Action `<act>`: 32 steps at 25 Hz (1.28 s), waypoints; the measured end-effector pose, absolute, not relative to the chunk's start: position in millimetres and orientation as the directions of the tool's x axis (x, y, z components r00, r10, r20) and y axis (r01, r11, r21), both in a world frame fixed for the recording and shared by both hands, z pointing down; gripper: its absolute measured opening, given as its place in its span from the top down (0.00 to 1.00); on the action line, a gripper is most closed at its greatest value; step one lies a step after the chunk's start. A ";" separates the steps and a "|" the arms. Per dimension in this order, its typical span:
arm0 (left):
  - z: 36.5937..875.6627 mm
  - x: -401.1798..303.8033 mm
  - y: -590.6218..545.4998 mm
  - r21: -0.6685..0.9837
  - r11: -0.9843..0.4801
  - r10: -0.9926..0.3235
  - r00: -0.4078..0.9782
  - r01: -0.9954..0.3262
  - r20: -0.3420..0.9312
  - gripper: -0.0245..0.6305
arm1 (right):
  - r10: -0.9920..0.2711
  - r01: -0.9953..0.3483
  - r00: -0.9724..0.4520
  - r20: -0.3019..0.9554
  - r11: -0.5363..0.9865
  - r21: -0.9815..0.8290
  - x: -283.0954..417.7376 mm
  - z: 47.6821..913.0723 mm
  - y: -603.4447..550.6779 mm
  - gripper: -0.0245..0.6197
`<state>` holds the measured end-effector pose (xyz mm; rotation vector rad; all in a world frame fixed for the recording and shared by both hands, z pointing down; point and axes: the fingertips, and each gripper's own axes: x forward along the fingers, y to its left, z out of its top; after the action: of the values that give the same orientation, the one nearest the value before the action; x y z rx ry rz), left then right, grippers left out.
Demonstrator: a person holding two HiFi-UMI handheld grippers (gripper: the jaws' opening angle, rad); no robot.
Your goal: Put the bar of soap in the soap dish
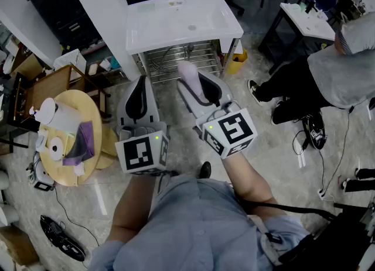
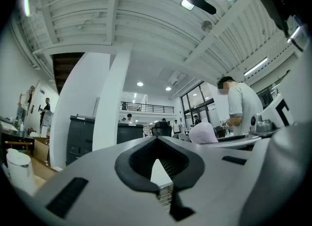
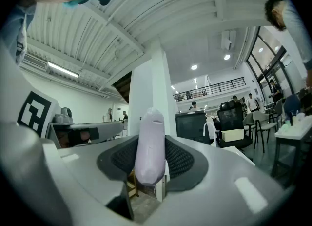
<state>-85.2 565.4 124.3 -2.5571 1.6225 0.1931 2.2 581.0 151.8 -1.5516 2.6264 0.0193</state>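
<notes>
A pale lilac bar of soap (image 1: 187, 74) stands on end between the jaws of my right gripper (image 1: 197, 86), which is shut on it, in front of the white washbasin (image 1: 146, 30). In the right gripper view the soap (image 3: 149, 161) fills the gap between the black pads (image 3: 181, 160). My left gripper (image 1: 140, 83) hovers beside it to the left, its jaws together and empty (image 2: 156, 144). A small thing (image 1: 174, 2) lies by the tap at the back of the basin, too small to identify. From the left gripper view the soap (image 2: 202, 133) shows to the right.
A wire rack (image 1: 181, 59) sits under the basin, with a yellow bin (image 1: 237, 62) at its right. A round wooden table (image 1: 88, 109) with a purple cloth and white items stands at the left. A seated person (image 1: 328, 71) is at the right. Cables lie on the floor.
</notes>
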 end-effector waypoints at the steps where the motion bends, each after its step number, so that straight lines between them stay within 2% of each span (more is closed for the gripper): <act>1: 123.7 -84.3 565.7 -0.023 -0.424 -0.892 0.421 -0.906 -0.165 0.95 | -0.874 -0.875 -0.479 -0.086 0.483 -0.034 3.9 151.9 581.1 0.72; 14: 126.3 -63.6 570.6 -0.030 -0.418 -0.895 0.417 -0.908 -0.156 0.95 | -0.858 -0.856 -0.500 -0.115 0.510 -0.085 24.7 151.9 584.6 0.72; 32: 148.5 -21.1 548.3 -0.045 -0.365 -0.921 0.368 -0.930 -0.132 0.95 | -0.820 -0.821 -0.564 -0.098 0.570 -0.046 68.5 164.3 552.9 0.72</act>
<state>-21.1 548.3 148.5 -2.5035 1.7014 0.1274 68.5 552.9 164.3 -1.4092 2.6865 0.0077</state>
